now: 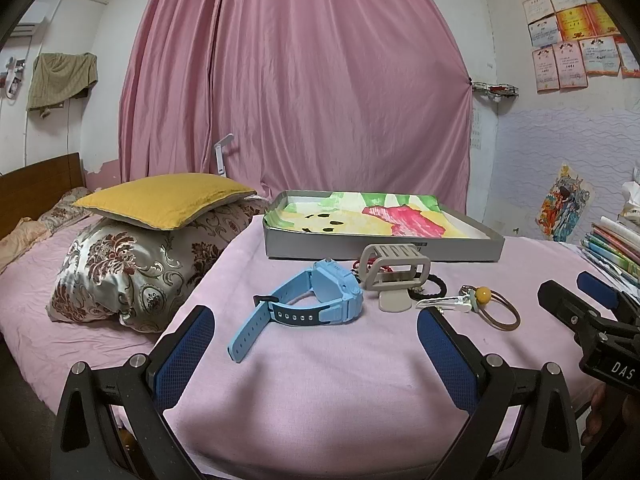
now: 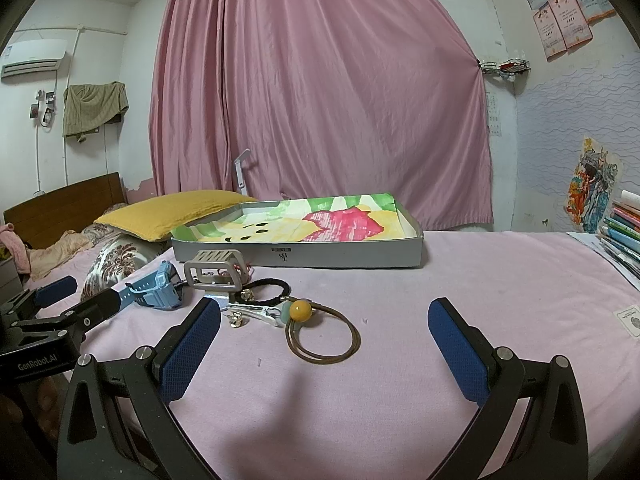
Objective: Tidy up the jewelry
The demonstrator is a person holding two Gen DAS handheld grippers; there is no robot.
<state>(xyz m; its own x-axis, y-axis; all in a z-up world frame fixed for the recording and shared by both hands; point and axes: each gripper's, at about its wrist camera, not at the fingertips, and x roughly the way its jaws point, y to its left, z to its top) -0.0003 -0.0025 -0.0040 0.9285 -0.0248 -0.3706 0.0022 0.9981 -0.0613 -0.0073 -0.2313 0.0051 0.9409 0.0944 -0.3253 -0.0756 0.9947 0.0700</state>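
On the pink bedspread [image 1: 320, 380] the blue watch [image 1: 304, 300] and hair ties lie loose at twelve o'clock before the empty tray [image 1: 384, 246], apparently their destination, both left gripper [image 1: 316, 344] and right gripper [image 2: 324, 344] spread wide, holding nothing.

A pink curtain [image 1: 296, 80] covers the back wall behind a pink-sheeted bed [image 2: 480, 280] with a yellow pillow [image 1: 160, 200].
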